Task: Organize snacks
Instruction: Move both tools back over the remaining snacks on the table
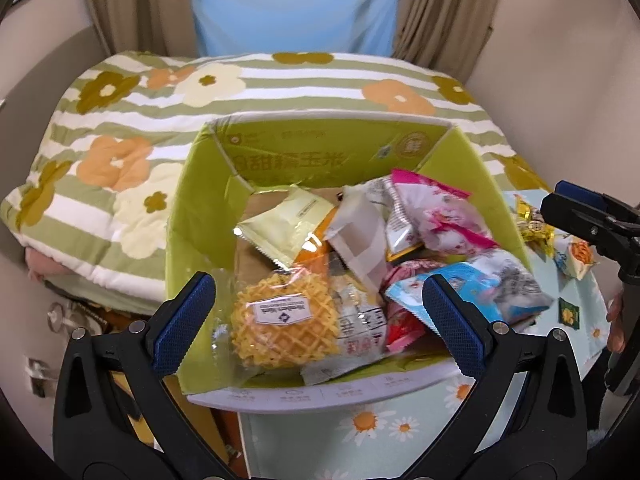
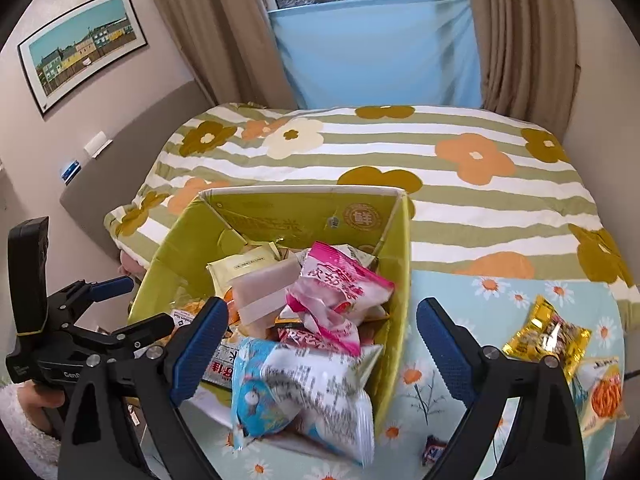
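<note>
A green cardboard box (image 1: 320, 148) (image 2: 288, 216) holds several snack packs. A yellow waffle pack (image 1: 286, 318) lies at its near left, a pink pack (image 1: 440, 212) (image 2: 340, 284) at the back right, and a blue-and-white pack (image 1: 488, 292) (image 2: 304, 392) rests on the near rim. My left gripper (image 1: 320, 320) is open over the box's near edge, around the waffle pack without touching it. My right gripper (image 2: 320, 348) is open and empty over the blue-and-white pack. It also shows in the left wrist view (image 1: 576, 208).
The box stands on a table with a daisy-print cloth (image 2: 460, 292) (image 1: 360, 432). A gold snack pack (image 2: 548, 332) (image 1: 534, 224), an orange-printed pack (image 2: 604, 396) and a small dark candy (image 2: 434, 448) lie on it to the right. A flowered striped quilt (image 2: 400, 152) covers the bed behind.
</note>
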{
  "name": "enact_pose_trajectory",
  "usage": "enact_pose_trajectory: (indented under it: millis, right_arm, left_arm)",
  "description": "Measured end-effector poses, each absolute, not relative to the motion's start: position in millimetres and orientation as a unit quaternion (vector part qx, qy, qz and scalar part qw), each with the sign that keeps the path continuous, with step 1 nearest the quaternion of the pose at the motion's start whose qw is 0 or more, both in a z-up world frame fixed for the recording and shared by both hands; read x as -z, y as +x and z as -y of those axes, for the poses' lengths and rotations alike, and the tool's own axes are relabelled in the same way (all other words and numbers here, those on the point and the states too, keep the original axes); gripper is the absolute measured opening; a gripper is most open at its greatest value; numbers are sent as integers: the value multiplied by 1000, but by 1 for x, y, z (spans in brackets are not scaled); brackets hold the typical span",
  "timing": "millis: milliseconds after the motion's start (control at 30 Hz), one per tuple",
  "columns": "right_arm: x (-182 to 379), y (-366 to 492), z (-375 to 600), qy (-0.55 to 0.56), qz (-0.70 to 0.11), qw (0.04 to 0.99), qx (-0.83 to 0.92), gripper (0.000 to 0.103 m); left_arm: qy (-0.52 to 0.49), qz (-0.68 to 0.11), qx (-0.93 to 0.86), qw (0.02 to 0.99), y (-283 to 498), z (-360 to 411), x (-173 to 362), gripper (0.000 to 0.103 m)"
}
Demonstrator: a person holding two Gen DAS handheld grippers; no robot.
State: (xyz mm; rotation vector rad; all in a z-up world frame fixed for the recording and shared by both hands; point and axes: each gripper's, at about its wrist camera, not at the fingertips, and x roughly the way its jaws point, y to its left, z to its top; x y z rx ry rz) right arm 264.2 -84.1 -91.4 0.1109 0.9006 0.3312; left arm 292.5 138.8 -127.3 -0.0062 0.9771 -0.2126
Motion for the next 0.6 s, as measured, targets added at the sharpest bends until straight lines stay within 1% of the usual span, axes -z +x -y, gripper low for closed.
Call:
enact_pose_trajectory:
  millis: [333,600]
  right_arm:
    - [74,225,123,65,-426,898,-92,94]
    - [62,187,190,69,-411,908,-40,94]
  left_arm:
    - [6,-451,146,880,284,-110,111,102]
    - [21,-431,180,884,270,-50,90,102]
